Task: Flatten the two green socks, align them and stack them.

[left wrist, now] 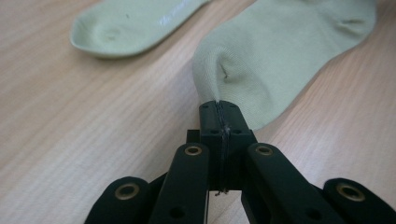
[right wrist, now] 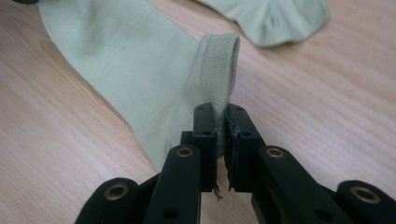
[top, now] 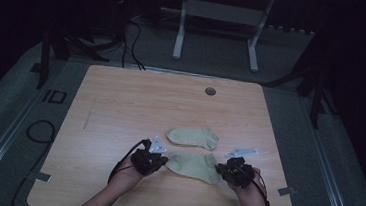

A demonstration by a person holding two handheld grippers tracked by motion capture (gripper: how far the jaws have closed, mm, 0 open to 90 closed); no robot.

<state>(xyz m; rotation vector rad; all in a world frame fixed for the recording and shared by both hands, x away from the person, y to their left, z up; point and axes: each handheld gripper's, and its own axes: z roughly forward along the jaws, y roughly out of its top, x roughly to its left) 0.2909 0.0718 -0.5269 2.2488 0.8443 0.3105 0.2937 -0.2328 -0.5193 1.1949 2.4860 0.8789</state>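
Two pale green socks lie on the wooden table [top: 121, 102]. The near sock [top: 193, 165] stretches between my two grippers. My left gripper [top: 158, 159] is shut on its toe end [left wrist: 243, 70], the cloth pinched up between the jaws [left wrist: 219, 114]. My right gripper [top: 223, 169] is shut on the ribbed cuff [right wrist: 219, 60], which stands up folded from the jaws [right wrist: 221, 121]. The far sock [top: 193, 136] lies flat just behind, also seen as the far sock [left wrist: 130, 25] and the far sock [right wrist: 275, 18] in the gripper views.
A round grommet hole [top: 210, 91] sits near the table's far edge. A white desk frame [top: 218, 21] stands on the floor behind the table. Cables [top: 38, 130] lie on the floor at the left.
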